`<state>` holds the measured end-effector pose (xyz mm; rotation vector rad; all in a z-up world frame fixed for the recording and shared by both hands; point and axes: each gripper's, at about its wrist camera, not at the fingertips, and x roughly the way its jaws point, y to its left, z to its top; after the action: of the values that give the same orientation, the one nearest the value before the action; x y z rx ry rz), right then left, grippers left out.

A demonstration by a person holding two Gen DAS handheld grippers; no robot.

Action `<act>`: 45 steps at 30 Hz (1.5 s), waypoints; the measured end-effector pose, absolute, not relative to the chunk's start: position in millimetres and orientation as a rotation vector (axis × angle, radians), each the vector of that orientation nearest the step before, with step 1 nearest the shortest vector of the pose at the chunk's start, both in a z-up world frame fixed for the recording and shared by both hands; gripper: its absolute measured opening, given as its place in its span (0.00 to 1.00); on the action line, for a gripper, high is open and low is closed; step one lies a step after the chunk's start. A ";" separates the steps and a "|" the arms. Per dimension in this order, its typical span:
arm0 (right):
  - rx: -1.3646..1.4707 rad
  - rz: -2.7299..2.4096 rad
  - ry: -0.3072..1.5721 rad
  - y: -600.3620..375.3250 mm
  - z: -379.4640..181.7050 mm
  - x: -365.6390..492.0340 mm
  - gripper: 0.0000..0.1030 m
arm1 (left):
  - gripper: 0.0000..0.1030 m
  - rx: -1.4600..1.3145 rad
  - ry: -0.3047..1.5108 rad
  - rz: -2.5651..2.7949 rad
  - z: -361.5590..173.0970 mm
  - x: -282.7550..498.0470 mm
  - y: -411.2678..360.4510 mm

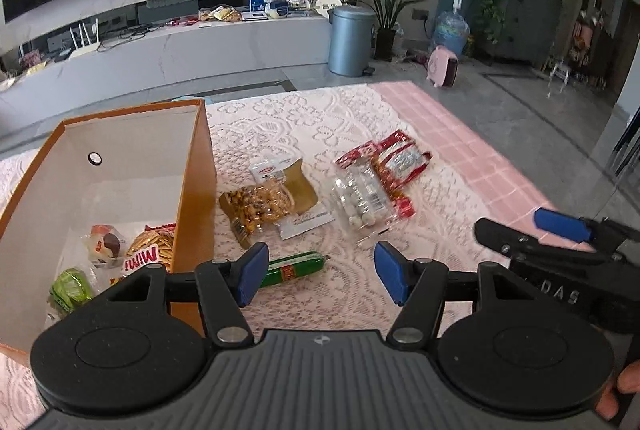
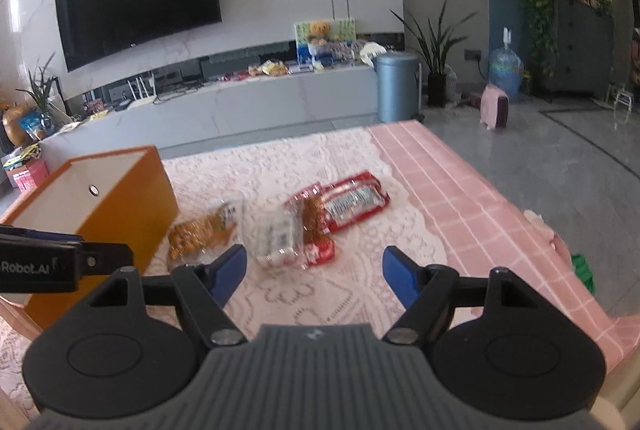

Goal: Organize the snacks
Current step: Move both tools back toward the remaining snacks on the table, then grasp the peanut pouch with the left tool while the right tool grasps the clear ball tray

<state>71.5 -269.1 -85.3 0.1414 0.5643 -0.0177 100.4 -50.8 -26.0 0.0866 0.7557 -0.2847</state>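
— Green, that sausage stick (image 1: pixel 295 268), and it is what my next move turns on, I think. It lies on the lace cloth (image 1: pixel 304 121) just ahead of my left gripper (image 1: pixel 320 276), partly behind the left pad.

— Which way does it run?

— Crosswise to my fingers, tilted a little, its far tip up and to the right. One end tucks behind my left pad close to the corner of the orange box (image 1: pixel 200 165), the other points into the gap. To pinch it across its thin width I would judge the wrist needs a turn, or the gripper a sideways shift.

— And the jaws?

— Both pairs stand wide apart with nothing between the pads. My right gripper (image 2: pixel 314 274) is just as empty.

— Which hand is nearer?

— The left, clearly. The right gripper sits off to the right, and from its view the stick is not visible. It faces the clear packet of white sweets (image 2: pixel 276 240) and the red packets (image 2: pixel 352 203) beyond, with the peanut bag (image 2: pixel 196 234) to the left.

— Where should things end up?

— In the orange box, on my left, where a few snacks already lie.
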 end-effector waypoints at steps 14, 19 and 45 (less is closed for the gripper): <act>0.163 -0.009 0.679 -289.0 -111.2 110.0 0.63 | 0.63 0.180 0.836 -0.325 -46.5 145.7 -62.1; 0.151 0.025 0.710 -290.0 -117.0 135.8 0.63 | 0.63 0.223 0.866 -0.300 -54.6 169.5 -77.9; -0.124 0.243 0.745 -232.5 -168.6 234.3 0.80 | 0.65 0.964 0.934 -0.267 -122.0 227.8 -119.1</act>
<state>234.3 -232.5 -168.6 -0.1236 0.7446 0.2433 227.8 -119.1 -122.0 0.9638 0.9339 -0.2671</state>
